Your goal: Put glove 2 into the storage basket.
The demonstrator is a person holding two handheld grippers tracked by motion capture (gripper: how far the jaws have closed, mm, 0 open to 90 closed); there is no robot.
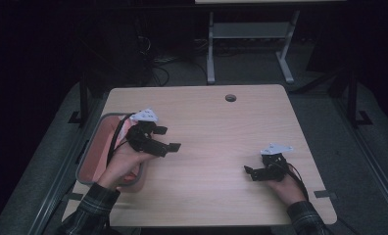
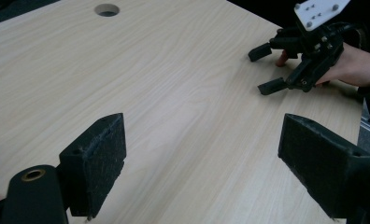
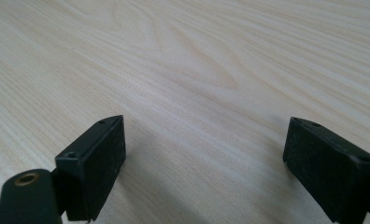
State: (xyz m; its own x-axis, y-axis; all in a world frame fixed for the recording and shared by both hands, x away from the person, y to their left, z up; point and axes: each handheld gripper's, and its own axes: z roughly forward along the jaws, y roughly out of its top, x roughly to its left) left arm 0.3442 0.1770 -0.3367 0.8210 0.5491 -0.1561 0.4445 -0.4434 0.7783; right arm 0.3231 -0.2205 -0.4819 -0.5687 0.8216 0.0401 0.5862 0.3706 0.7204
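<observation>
Left gripper (image 1: pixel 168 138) hovers above the wooden table (image 1: pixel 216 127), just at the right edge of the grey tray (image 1: pixel 86 156) with its reddish bottom, jaws spread wide and gripping nothing. Over on the near right side, the right gripper (image 1: pixel 250 171) sits low over the bare tabletop, well apart from the tray, its jaws also wide open with only wood grain between them.

Your left gripper (image 1: pixel 168 138) sits just right of the tray (image 1: pixel 86 156), over the table's (image 1: pixel 221 196) left part. Your right gripper (image 1: pixel 248 171) rests well to its right, nearer you. The cable hole (image 1: pixel 230 98) lies beyond both, near the far edge.
</observation>
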